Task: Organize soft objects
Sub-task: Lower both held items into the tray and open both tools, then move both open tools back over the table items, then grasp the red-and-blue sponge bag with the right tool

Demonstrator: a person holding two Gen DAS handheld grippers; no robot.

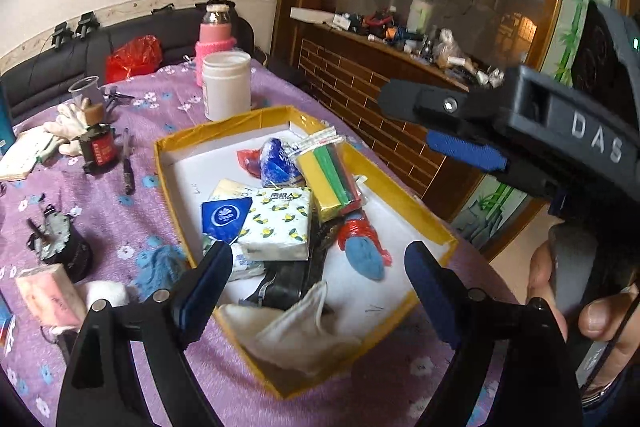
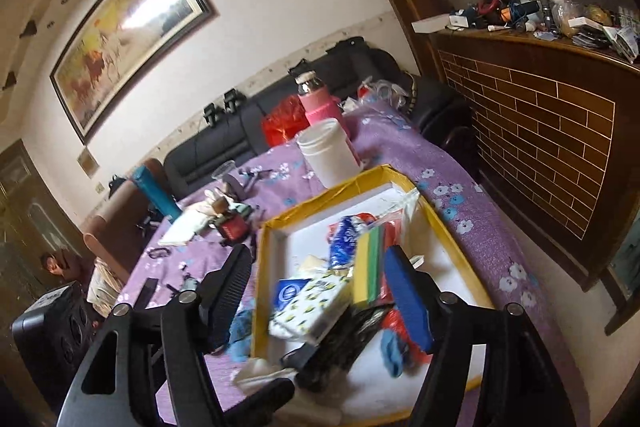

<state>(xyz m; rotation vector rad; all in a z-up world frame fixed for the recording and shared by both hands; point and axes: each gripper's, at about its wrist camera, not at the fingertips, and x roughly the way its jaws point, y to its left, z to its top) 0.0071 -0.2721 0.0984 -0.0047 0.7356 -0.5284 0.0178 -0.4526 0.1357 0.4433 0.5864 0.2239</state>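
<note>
Yellow-rimmed box (image 1: 404,187) sits on the purple floral tablecloth (image 1: 100,195), long axis running away from the left gripper (image 1: 318,269), whose jaws stand apart, empty, over its near end. Inside lie a lemon-print tissue pack (image 1: 280,223), a white cloth (image 1: 304,335) and coloured strips (image 1: 332,179). The right gripper (image 2: 320,287) likewise gapes; what lies beneath is blurred. A white jar (image 1: 226,85) stands just beyond the box.

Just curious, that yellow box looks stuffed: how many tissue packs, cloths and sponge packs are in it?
Tissue packs: 2 (lemon-print pack, blue pack)
White cloths: 1
Coloured sponge packs: 1
Total: 4, all inside the yellow box
</note>
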